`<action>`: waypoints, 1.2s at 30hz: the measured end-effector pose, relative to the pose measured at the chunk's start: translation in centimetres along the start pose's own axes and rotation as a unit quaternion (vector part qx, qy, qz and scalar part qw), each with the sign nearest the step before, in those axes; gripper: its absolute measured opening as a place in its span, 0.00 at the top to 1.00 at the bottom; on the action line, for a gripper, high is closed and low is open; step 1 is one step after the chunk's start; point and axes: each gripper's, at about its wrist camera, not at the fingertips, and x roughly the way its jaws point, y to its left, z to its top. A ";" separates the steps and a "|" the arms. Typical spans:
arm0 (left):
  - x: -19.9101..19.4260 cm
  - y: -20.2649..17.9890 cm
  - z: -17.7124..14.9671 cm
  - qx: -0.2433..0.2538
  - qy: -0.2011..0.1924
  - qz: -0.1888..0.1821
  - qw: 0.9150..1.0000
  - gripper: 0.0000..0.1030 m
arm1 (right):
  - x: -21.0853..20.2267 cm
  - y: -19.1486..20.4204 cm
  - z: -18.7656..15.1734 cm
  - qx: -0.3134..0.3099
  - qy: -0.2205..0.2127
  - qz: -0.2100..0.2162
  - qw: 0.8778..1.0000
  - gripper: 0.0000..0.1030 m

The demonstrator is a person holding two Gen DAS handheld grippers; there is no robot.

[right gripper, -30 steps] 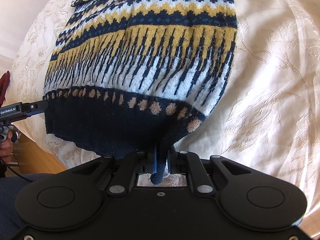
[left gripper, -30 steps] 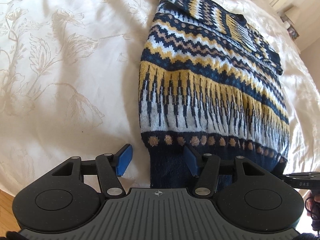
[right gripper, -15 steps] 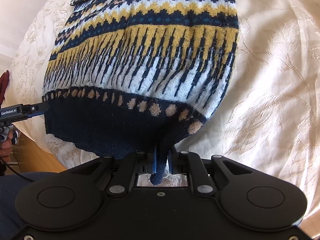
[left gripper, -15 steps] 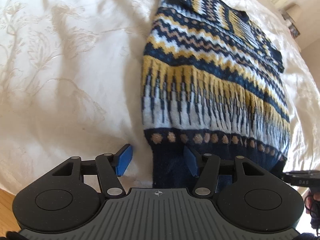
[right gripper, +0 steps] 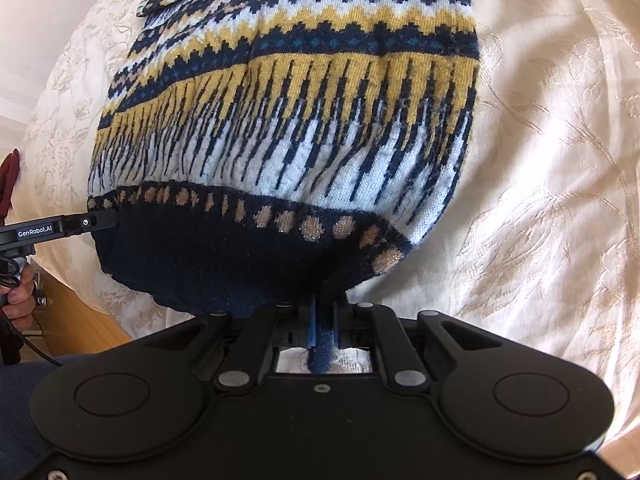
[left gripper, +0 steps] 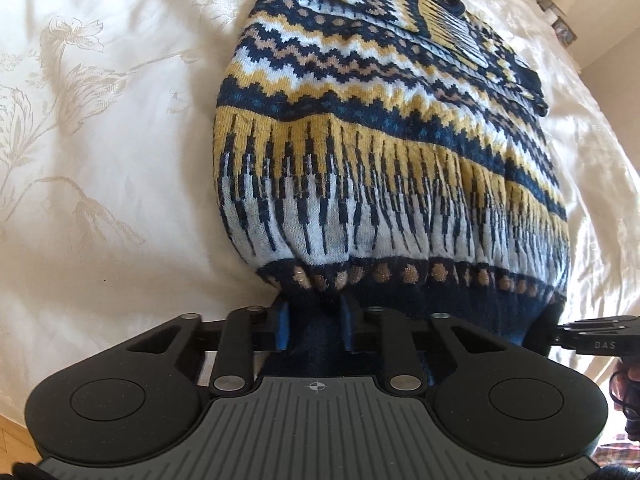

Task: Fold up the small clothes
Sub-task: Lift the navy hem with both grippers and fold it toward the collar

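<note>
A knitted sweater (left gripper: pixel 380 152) in navy, yellow and white bands lies on a cream bedspread (left gripper: pixel 100 140), its dark navy hem toward me. My left gripper (left gripper: pixel 314 326) is shut on the hem's left corner, which bunches between the blue pads. In the right wrist view the same sweater (right gripper: pixel 304 120) fills the middle, and my right gripper (right gripper: pixel 324 322) is shut on the hem's right corner, with a fold of navy knit poking back between the fingers. The hem is lifted and puckered at both corners. The folded sleeves lie at the far end.
The bedspread (right gripper: pixel 540 200) with its floral weave spreads to both sides of the sweater. A wooden floor (right gripper: pixel 76 320) shows past the bed's near edge. The other gripper's tip (right gripper: pixel 60 228) and a hand (right gripper: pixel 18 300) appear at the left edge of the right wrist view.
My left gripper went from open beside the hem corner to shut on it. The hem has risen and bunched, and both views have moved closer to the sweater.
</note>
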 end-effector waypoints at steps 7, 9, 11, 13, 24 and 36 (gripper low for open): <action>-3.5 -2.1 2.2 0.036 -0.033 -0.030 0.998 0.89 | -3.1 0.4 1.1 0.001 -0.045 0.034 0.998 0.89; -4.5 -2.8 3.1 0.047 -0.047 -0.037 0.997 0.89 | -4.2 0.5 1.5 0.001 -0.066 0.041 0.997 0.89; -5.4 -3.4 4.1 0.057 -0.063 -0.039 0.996 0.89 | -5.2 0.5 2.0 0.004 -0.088 0.046 0.995 0.89; -6.0 -4.0 5.1 0.059 -0.076 -0.042 0.994 0.89 | -6.2 0.4 2.5 0.009 -0.112 0.053 0.992 0.89; -7.7 -6.1 11.1 0.066 -0.145 -0.043 0.986 0.90 | -10.1 0.0 7.7 0.026 -0.216 0.053 0.975 0.89; -6.6 -7.1 20.1 0.066 -0.210 -0.040 0.975 0.90 | -11.0 -0.7 18.4 0.015 -0.272 0.035 0.962 0.89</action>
